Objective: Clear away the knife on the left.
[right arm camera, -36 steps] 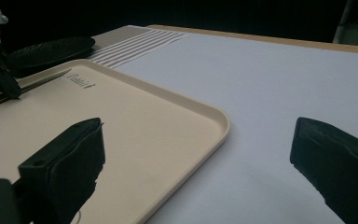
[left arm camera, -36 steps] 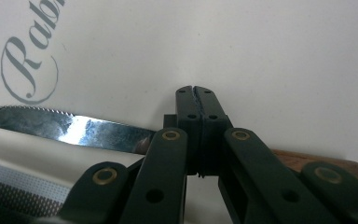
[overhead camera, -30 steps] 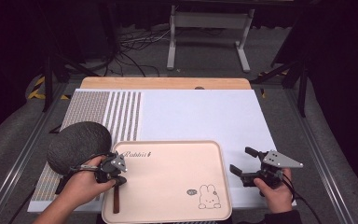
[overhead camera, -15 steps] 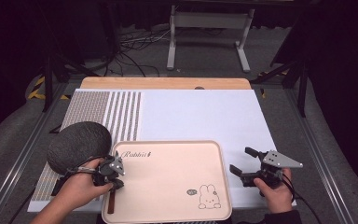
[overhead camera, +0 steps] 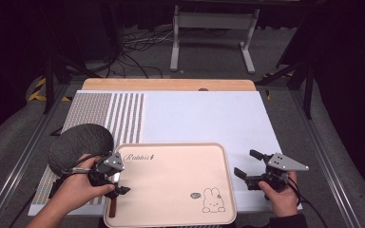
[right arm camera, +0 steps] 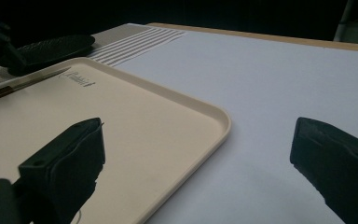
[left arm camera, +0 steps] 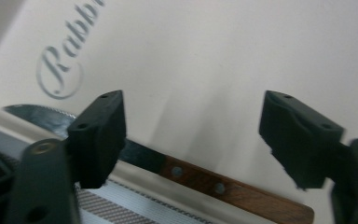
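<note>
A knife (left arm camera: 233,191) with a brown wooden handle and a serrated blade lies flat along the left edge of the beige tray (overhead camera: 171,145). Right over it is my left gripper (left arm camera: 191,135), whose jaws have just been opening. They now stand wide apart, with the handle on the tray under the gap and no pad pressing on it. In the high view the left gripper (overhead camera: 116,183) sits at the tray's left rim, with the knife handle (overhead camera: 112,205) poking out below it. My right gripper (overhead camera: 244,162) rests open and empty on the white mat just right of the tray.
A dark grey rounded object (overhead camera: 78,142) lies on the striped mat (overhead camera: 119,114) left of the tray. The tray (right arm camera: 214,114) carries a "Rabbit" script and a small rabbit drawing (overhead camera: 212,199). The white mat (overhead camera: 204,114) stretches behind it to the wooden table edge.
The left gripper's jaws have parted and let go of the knife, which now rests on the tray. The right gripper has not moved.
</note>
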{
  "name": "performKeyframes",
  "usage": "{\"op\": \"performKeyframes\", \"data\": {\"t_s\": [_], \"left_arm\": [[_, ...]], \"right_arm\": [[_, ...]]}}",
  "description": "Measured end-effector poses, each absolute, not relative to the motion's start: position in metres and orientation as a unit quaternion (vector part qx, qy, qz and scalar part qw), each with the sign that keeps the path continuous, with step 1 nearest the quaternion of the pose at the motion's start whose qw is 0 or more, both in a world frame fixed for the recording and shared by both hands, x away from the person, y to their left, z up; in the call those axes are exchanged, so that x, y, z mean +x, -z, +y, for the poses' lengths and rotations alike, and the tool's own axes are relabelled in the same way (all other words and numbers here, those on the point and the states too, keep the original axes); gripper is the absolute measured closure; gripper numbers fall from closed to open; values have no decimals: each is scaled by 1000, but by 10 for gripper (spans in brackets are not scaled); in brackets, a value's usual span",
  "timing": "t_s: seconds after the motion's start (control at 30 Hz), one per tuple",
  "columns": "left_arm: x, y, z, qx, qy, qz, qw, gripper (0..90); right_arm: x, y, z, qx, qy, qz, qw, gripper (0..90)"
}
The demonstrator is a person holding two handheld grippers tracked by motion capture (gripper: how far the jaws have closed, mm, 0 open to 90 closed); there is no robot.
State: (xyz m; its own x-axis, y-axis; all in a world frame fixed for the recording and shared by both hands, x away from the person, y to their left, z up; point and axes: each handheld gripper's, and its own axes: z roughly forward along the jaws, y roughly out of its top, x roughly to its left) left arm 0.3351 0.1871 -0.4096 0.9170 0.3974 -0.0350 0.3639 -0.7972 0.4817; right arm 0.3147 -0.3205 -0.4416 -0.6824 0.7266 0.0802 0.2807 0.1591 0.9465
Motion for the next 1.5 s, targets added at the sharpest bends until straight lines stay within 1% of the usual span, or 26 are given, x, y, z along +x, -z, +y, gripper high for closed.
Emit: {"op": "performKeyframes", "data": {"t_s": [0.1, 0.37, 0.43, 0.57, 0.8, 1.0, 1.27, 1.5], "left_arm": [[335, 404, 193, 938, -44, 204, 278, 142], [331, 397, 213, 914, -69, 203, 343, 78], [331, 397, 216, 910, -73, 206, 353, 78], [331, 399, 230, 886, -74, 221, 401, 83], [327, 404, 252, 853, -95, 211, 467, 70], [320, 413, 272, 831, -109, 215, 501, 60], [311, 427, 296, 807, -131, 226, 529, 55], [308, 441, 308, 805, -134, 236, 527, 48]], "right_arm": [[314, 442, -321, 343, -551, 734, 202, 41], [314, 442, -320, 342, -551, 734, 201, 41], [314, 442, -320, 343, -552, 733, 201, 41], [314, 442, -320, 343, -552, 733, 201, 40], [315, 442, -320, 342, -553, 732, 203, 37], [314, 442, -322, 340, -557, 730, 205, 35], [314, 442, -322, 337, -558, 730, 205, 33], [314, 442, -323, 336, -559, 730, 206, 33]]}}
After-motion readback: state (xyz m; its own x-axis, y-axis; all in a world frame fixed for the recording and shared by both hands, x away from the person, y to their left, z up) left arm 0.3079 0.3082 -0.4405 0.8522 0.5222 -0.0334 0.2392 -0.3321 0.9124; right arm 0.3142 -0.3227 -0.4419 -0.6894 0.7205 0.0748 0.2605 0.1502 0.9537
